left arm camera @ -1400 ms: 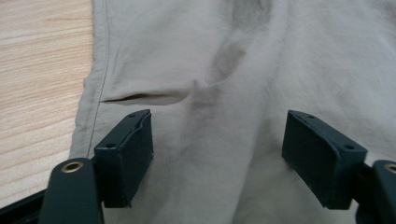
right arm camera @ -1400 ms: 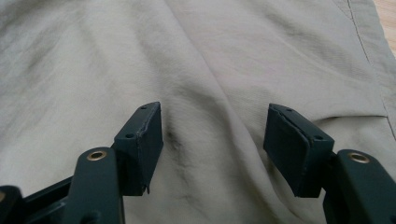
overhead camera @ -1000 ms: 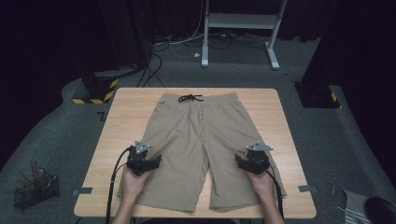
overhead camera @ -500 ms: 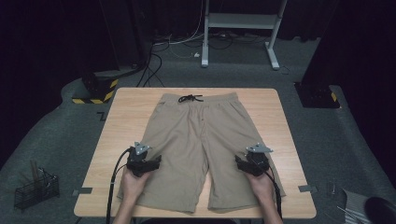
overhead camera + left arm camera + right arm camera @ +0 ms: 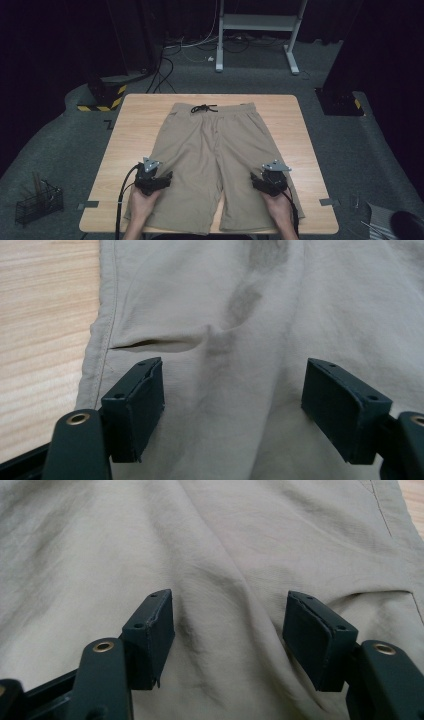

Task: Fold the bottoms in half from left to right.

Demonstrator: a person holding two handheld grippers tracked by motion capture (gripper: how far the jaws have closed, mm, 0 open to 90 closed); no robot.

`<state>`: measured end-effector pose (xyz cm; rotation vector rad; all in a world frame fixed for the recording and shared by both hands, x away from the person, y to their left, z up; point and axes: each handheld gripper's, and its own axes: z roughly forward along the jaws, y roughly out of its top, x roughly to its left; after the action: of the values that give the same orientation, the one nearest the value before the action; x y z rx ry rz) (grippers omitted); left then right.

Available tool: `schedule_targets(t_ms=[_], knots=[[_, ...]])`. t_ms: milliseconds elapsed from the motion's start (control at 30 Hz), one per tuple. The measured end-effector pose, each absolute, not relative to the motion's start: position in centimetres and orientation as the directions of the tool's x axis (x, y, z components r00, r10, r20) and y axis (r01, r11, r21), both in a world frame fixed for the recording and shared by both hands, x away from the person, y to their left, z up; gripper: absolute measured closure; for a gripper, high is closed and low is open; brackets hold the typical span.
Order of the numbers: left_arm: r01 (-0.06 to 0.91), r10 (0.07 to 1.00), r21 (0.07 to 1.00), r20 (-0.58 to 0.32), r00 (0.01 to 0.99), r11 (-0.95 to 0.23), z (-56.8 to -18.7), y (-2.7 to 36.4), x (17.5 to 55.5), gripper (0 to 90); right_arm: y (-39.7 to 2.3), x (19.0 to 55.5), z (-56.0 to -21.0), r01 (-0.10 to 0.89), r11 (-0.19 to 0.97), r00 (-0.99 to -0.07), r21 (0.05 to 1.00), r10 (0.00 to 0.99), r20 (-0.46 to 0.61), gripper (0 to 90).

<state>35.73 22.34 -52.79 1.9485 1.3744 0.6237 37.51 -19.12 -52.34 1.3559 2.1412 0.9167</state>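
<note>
A dark room with grey carpet surrounds a pale wooden counter, and a white metal frame stands behind it among loose cables. A pair of khaki shorts lies flat across the middle of the counter, waistband and black drawstring at the far side, the 2 legs pointing toward the person. The left tool rests over the outer part of the shorts' left leg, near the side seam; in the left gripper view its 2 black jaws stand wide apart with only flat fabric between them, gripping nothing. The right tool sits over the right leg of the shorts; in the right gripper view its jaws are likewise spread wide over creased cloth, nothing held. A wire basket sits on the floor at the left.
</note>
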Motion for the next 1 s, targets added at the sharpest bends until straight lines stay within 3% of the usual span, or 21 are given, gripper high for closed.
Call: schedule_targets(t_ms=[333,467,633,833,1000], knots=[[0.646,0.915,0.713,-0.016,0.403,-0.272,-52.3,21.9,33.5,20.0,-18.8,35.2,-52.3,0.609,0.317,-0.448,0.727,0.894,-0.014,36.6],[0.625,0.903,0.736,-0.045,0.428,-0.26,-50.8,21.6,34.2,26.0,-18.6,35.9,-51.5,0.616,0.338,-0.466,0.712,0.884,-0.016,37.1],[0.595,0.894,0.765,-0.055,0.445,-0.248,-49.4,20.5,36.6,26.2,-17.6,37.6,-50.2,0.56,0.344,-0.495,0.754,0.868,-0.028,37.7],[0.631,0.907,0.741,-0.071,0.414,-0.23,-50.8,19.9,39.5,29.5,-16.3,40.9,-51.3,0.588,0.357,-0.51,0.726,0.86,-0.01,42.9],[0.646,0.918,0.719,-0.029,0.396,-0.256,-52.2,19.8,39.7,28.8,-16.2,41.1,-52.1,0.592,0.372,-0.518,0.715,0.855,-0.016,42.5]])
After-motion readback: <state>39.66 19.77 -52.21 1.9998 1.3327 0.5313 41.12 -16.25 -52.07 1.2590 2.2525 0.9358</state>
